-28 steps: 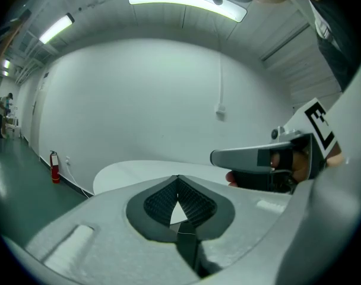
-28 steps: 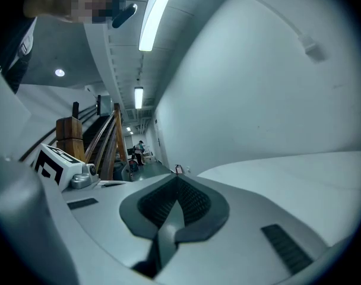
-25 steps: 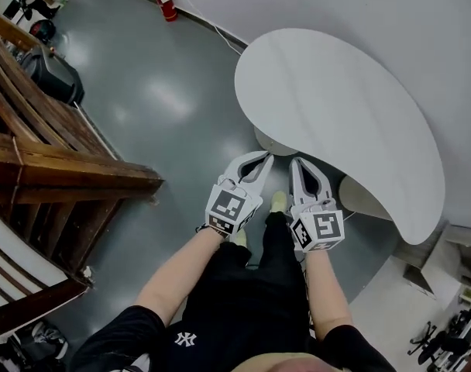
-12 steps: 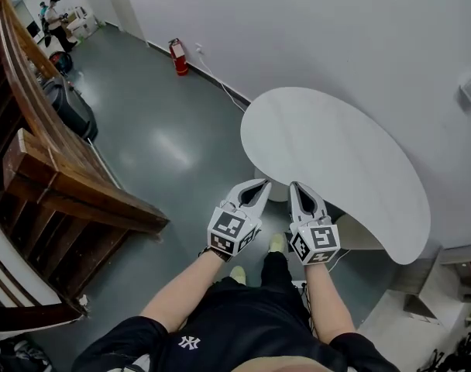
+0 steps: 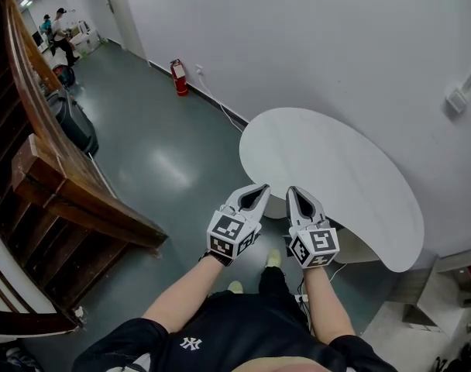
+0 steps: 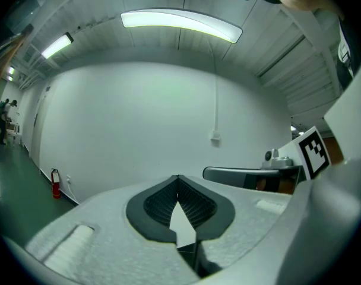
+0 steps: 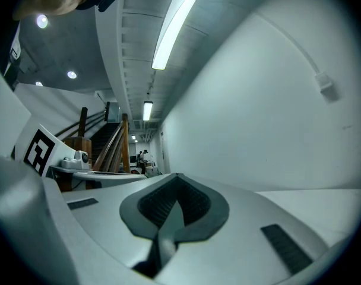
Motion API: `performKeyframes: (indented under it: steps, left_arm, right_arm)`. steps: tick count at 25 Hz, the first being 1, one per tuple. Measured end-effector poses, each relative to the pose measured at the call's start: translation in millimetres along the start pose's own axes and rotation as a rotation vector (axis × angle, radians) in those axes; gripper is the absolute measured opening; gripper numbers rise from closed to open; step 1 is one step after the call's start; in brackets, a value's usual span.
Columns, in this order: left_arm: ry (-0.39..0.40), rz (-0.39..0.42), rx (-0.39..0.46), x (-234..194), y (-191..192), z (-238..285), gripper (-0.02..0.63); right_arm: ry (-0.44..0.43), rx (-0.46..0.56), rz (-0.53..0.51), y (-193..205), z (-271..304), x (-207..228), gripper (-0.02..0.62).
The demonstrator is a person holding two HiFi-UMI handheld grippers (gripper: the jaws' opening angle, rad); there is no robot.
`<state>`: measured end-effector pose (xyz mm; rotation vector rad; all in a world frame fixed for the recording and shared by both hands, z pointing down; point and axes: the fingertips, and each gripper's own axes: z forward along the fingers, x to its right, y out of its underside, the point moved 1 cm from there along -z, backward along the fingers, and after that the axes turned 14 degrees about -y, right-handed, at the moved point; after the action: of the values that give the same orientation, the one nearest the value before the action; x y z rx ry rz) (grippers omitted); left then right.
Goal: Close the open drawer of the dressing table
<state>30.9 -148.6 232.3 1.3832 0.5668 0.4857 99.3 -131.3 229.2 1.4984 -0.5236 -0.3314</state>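
The dressing table's white kidney-shaped top [image 5: 328, 173] stands against the white wall, ahead and to the right of both grippers. A pale curved part [image 5: 355, 246] sticks out under its near edge; I cannot tell whether it is the drawer. My left gripper [image 5: 260, 190] and right gripper [image 5: 293, 192] hover side by side above the floor, just short of the top's near edge. Both are shut on nothing and touch nothing. In the left gripper view the left gripper [image 6: 178, 177] points level at the bare wall. The right gripper view shows the right gripper [image 7: 177, 176] aimed along that wall.
A wooden stair railing [image 5: 57, 177] fills the left side, with a black bag [image 5: 73, 126] beside it. A red fire extinguisher [image 5: 177, 77] stands at the wall's foot. People [image 5: 57, 29] are far off at the back. A small box [image 5: 455, 99] is mounted on the wall.
Both grippers have risen together, still shut. The head view has tilted up, so more wall shows and the table top sits lower and smaller in the picture.
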Motion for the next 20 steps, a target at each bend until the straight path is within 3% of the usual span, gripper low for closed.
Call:
performKeyframes:
  steps: [8,20]
  left_arm:
    - [-0.01,-0.001,0.028,-1.2,-19.9,-3.0,0.011]
    - [-0.017,-0.013,0.023,2.9,-16.8,-4.3,0.011]
  right_arm:
    - [-0.015,0.006,-0.02,-14.5,2.1,-5.4,0.014]
    - [-0.031,0.007,-0.018,-13.4,0.0,-10.1,0.014]
